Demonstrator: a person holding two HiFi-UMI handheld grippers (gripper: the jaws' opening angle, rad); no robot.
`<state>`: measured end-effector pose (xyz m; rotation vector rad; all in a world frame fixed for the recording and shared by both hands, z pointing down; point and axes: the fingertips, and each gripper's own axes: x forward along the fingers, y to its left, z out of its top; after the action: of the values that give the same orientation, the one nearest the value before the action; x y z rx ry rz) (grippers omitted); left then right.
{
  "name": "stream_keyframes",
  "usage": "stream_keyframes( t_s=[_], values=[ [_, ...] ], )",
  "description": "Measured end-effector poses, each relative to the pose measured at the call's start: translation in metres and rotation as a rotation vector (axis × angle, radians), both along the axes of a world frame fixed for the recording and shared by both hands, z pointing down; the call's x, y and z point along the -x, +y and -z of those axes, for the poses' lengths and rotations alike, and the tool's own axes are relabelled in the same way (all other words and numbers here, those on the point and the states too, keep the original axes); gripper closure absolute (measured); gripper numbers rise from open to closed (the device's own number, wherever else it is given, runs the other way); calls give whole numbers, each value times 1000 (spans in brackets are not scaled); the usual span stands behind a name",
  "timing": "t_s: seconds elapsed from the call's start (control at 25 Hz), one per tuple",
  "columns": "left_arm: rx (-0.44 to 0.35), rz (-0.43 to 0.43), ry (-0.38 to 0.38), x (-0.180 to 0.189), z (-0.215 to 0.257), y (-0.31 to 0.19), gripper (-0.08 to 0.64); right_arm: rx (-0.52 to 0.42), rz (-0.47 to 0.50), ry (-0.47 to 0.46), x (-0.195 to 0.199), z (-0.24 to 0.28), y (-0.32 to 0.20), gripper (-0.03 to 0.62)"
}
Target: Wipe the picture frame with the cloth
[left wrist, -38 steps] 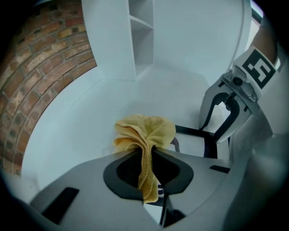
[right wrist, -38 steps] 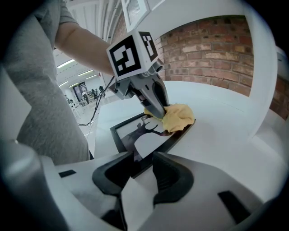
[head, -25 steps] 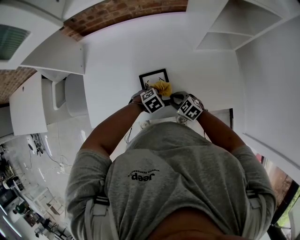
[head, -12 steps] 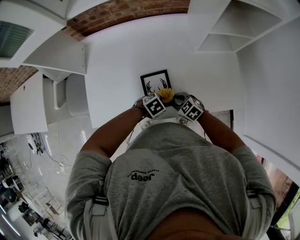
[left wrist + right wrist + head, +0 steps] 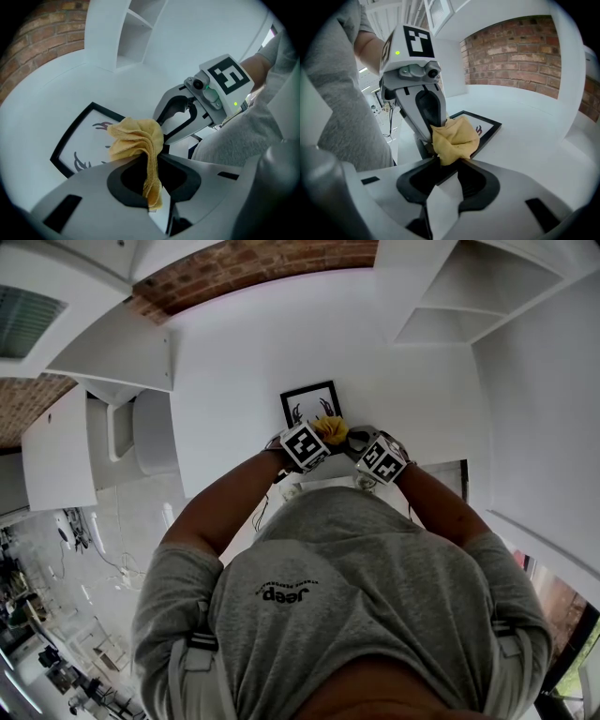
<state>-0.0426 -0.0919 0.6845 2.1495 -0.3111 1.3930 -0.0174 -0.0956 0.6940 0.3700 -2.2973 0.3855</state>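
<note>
Closest in, at six o'clock of the left gripper view: left gripper (image 5: 150,155) clamped on the yellow cloth (image 5: 136,140), a thin fold pinched between the jaws, the bulk bunched beyond the tips. Risks losing the cloth mid-stroke through slippage of that narrow fold under drag. Just beyond, at one o'clock of the same view: right gripper (image 5: 448,159) with jaws standing wide, nothing pinched, tips just beside the cloth and above the near edge of the picture frame (image 5: 86,140). Risks a clash of the two grippers, or a snag of the cloth on those open tips, for want of room between them. Farther out, at ten o'clock: frame lying flat on the white table (image 5: 534,136), cloth wad over its near right corner; cannot tell whether touching the picture face. Appears held down by nothing, so risks skidding off toward twelve o'clock under a firm push. Risks, too, a scratch on the face from bare jaw tips through too low a press, with so little cloth as padding. Calls for light, short strokes and a steadying hold on the frame's edge.
</note>
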Motion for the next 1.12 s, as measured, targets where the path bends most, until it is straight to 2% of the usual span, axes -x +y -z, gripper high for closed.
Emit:
stream_keyframes(
  t_s=[0.12, 0.28, 0.44, 0.6, 0.8, 1.0, 1.12],
  values=[
    [-25, 28, -5, 4, 4, -19, 494, 0, -4, -5, 0, 0, 0, 462],
    [-96, 72, -18, 6, 8, -56, 494, 3, -10, -7, 0, -1, -1, 463],
    [-233, 119, -58, 11, 15, -104, 494, 0, -11, -15, 0, 0, -1, 463],
    [-338, 170, -106, 18, 19, -140, 494, 3, -17, -19, -1, -1, 0, 463],
    [-429, 101, -172, 14, 9, -154, 494, 3, -12, -23, 1, 2, 0, 463],
    [-543, 117, -231, 16, 12, -178, 494, 11, -13, -27, -1, 0, -1, 465],
    [-517, 75, -227, 12, 5, -172, 494, 15, -13, -31, 0, 0, -1, 466]
  ],
)
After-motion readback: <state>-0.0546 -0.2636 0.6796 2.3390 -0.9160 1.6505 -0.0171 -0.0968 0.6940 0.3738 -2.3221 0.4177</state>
